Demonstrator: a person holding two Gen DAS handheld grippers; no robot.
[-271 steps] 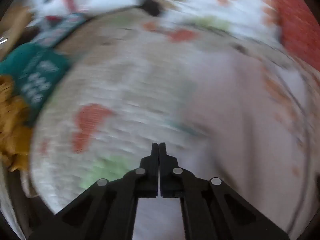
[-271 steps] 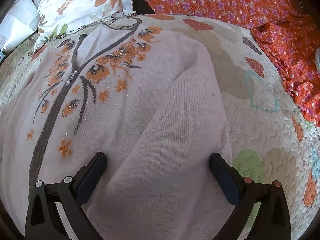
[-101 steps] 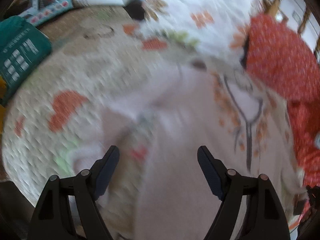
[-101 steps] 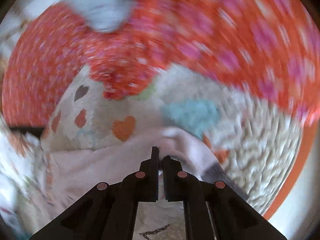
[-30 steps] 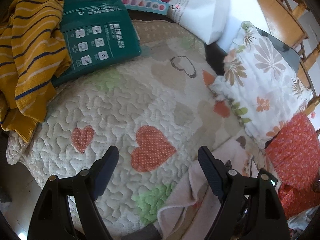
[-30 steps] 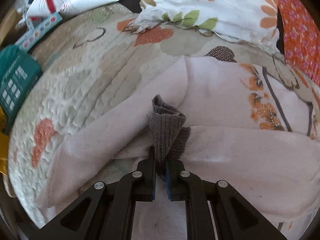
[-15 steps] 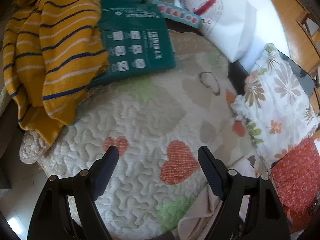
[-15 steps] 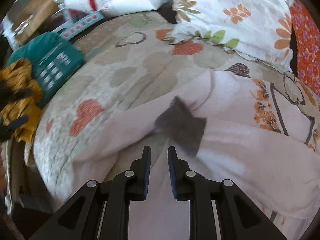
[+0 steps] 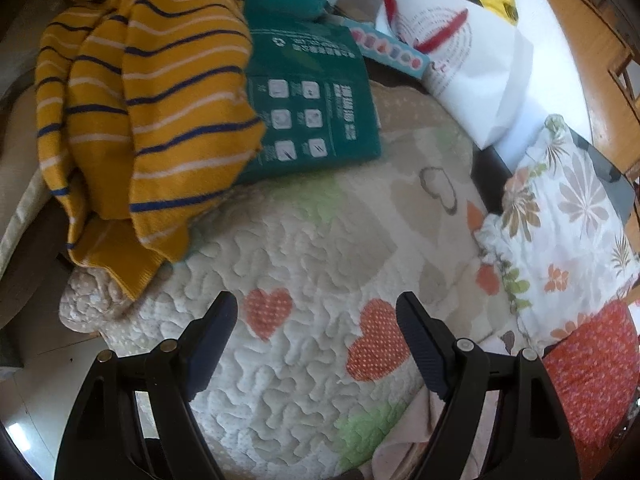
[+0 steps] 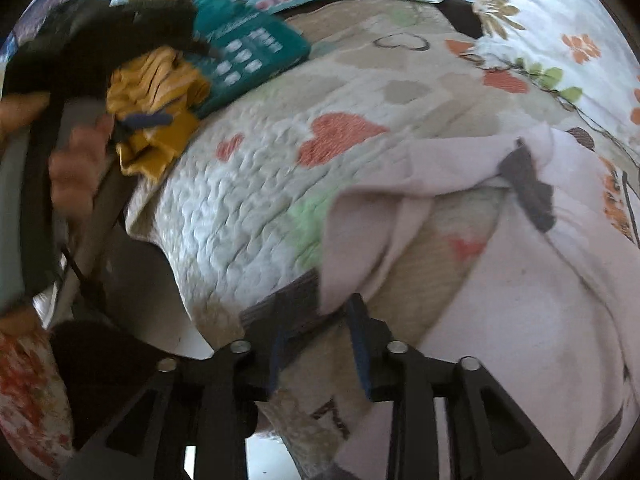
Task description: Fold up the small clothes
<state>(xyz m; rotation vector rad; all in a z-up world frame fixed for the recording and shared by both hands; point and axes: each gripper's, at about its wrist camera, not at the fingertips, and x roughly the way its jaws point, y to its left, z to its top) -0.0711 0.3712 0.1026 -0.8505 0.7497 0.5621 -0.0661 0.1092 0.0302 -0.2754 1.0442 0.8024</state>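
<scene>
A pale pink sweater (image 10: 520, 320) with orange flower print lies spread on the heart-patterned quilt (image 10: 260, 200). Its sleeve is folded across the body, and the grey cuff (image 10: 528, 188) rests loose on top. My right gripper (image 10: 318, 316) hovers at the sweater's near corner by a grey ribbed band (image 10: 288, 300). Its jaws are opening and the pads press on nothing. My left gripper (image 9: 316, 332) stands wide open over bare quilt (image 9: 300, 240), holding nothing. Only a corner of the pink sweater (image 9: 404, 440) shows there, at the lower right. A yellow striped sweater (image 9: 140, 100) lies heaped at the upper left.
A green packet (image 9: 316, 112) lies beside the yellow sweater, with a white paper bag (image 9: 472, 68) behind it. A floral pillow (image 9: 568, 232) and red flowered cloth (image 9: 592, 380) sit on the right. The quilt's edge (image 10: 176, 256) drops to the floor. A person's hand (image 10: 76, 164) shows at left.
My right gripper let go of the grey cuff, which now lies on the sweater, drew back to the near corner, and its jaws parted. My left gripper swung toward the yellow striped sweater.
</scene>
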